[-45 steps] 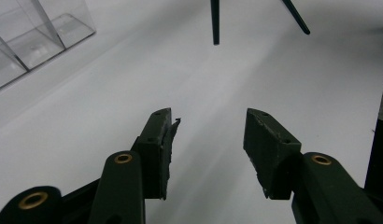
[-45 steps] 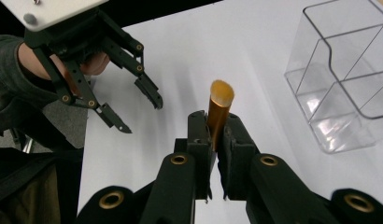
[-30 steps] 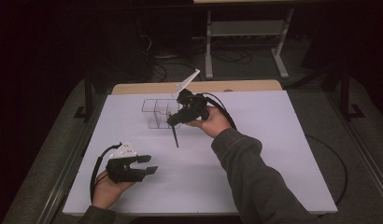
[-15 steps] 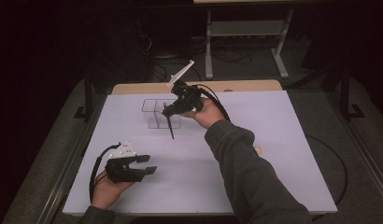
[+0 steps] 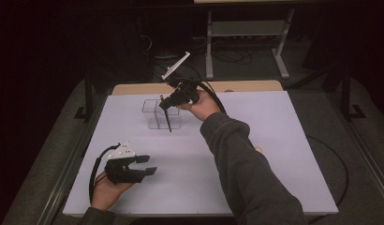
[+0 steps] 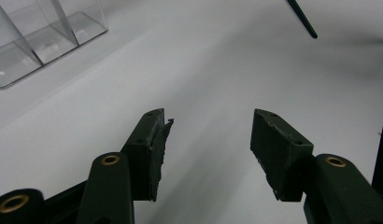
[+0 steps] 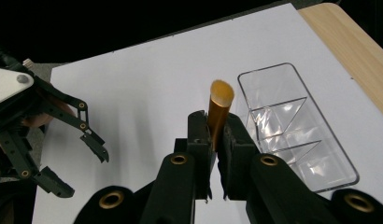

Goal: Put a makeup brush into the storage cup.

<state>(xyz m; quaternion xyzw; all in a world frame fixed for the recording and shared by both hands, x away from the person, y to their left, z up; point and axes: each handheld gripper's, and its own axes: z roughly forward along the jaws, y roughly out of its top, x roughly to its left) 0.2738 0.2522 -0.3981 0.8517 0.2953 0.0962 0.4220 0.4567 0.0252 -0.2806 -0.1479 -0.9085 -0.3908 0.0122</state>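
While the left gripper [image 5: 143, 165] rests low on the white table [image 5: 274, 154] with jaws spread and empty, the right gripper [image 7: 216, 140] pinches a slender brush [image 5: 167, 117], amber handle end up, dark tip hanging beside the clear divided organizer [image 5: 155, 112]; whether the tip touches the table cannot be told.

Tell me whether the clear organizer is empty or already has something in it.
Empty: the clear organizer shows bare compartments in the right gripper view. The pen is clamped in the right gripper, outside it.
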